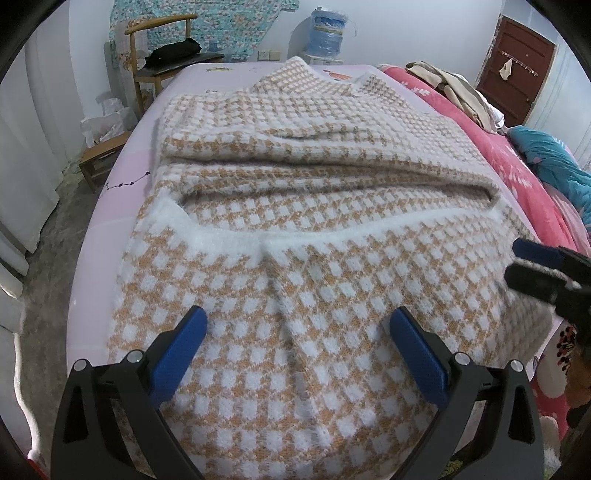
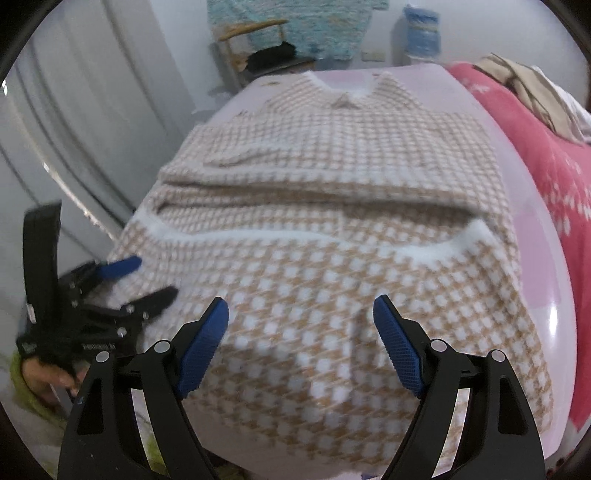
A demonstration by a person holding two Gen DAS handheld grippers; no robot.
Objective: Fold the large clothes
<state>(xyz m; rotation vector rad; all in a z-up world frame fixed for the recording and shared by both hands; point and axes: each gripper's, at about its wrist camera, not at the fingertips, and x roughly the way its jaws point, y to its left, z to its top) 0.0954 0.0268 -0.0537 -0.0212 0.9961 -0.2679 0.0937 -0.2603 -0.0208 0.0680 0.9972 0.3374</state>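
On the pale pink bed sheet (image 1: pixel 110 206) lies the fluffy tan-and-white checked sweater (image 1: pixel 295 229), partly folded. The left gripper (image 1: pixel 297 325) and the right gripper (image 2: pixel 301 314) hang just over its near end, both spread wide, holding nothing.

A wooden chair (image 1: pixel 162 48) holding a dark bundle (image 1: pixel 173 51) stands at 11 o'clock beside a water jug (image 1: pixel 327 33). A red blanket (image 1: pixel 517 166) lies at 3 o'clock, a brown door (image 1: pixel 515 70) at 2.
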